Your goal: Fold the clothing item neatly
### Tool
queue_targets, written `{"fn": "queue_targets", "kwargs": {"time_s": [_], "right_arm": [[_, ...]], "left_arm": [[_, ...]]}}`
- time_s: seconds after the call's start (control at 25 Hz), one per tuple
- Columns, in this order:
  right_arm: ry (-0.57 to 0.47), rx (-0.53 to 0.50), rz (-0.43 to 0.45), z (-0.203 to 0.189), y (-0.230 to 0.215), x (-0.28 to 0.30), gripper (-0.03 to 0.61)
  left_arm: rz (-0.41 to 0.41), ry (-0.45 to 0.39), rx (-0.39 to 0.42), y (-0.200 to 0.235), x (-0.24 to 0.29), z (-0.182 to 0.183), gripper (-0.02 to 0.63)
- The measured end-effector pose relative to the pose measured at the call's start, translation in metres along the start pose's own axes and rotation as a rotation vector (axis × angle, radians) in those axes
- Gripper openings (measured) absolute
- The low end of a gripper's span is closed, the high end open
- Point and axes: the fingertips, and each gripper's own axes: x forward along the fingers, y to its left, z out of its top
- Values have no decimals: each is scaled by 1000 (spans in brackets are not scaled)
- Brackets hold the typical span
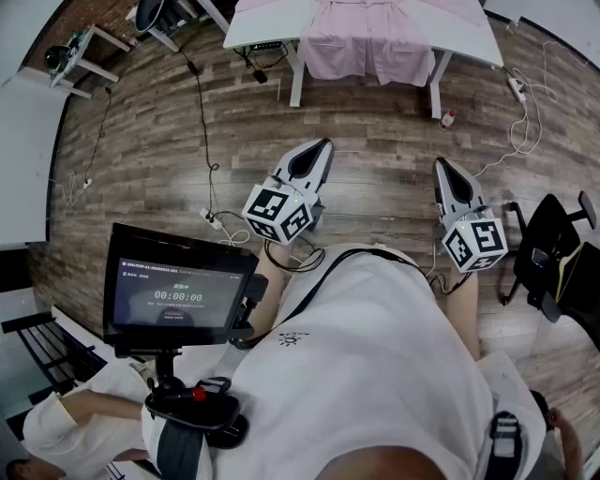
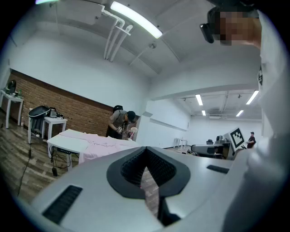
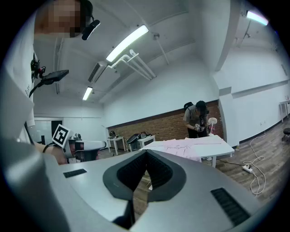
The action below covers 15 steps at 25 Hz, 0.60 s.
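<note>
Nearest the head camera, a white shirt, filling the lower frame and hiding most of both forearms and the hands behind the marker cubes. Beyond it, well short of the tabletop, left tongs and right tongs, both pointing toward the tabletop over wooden floor. Both pairs pressed together with nothing between them, ribbed pads meeting in each gripper view.

Pink clothing item spread on the tabletop, one part hanging over the side nearest the tongs. Far part cut off, together with the tabletop, by the top edge of the head view; kind of garment hard to tell.

At the far side of the tabletop, a second person, bent over something small and unclear; seen only in the gripper views.

Far from the tabletop, at lower left, a monitor on a stand, screen text too small to read. Well off to the tabletop's right, a black chair, partly cut off by the frame edge. Beneath the tabletop, loose cables.
</note>
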Motion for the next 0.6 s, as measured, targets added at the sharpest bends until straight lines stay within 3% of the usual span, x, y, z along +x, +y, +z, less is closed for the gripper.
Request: {"fn": "queue_targets", "kwargs": {"time_s": [0.6], "right_arm": [[-11,1,5,2,1,3,5]], "left_arm": [[0,-9,6,0,-1,4,3]]}}
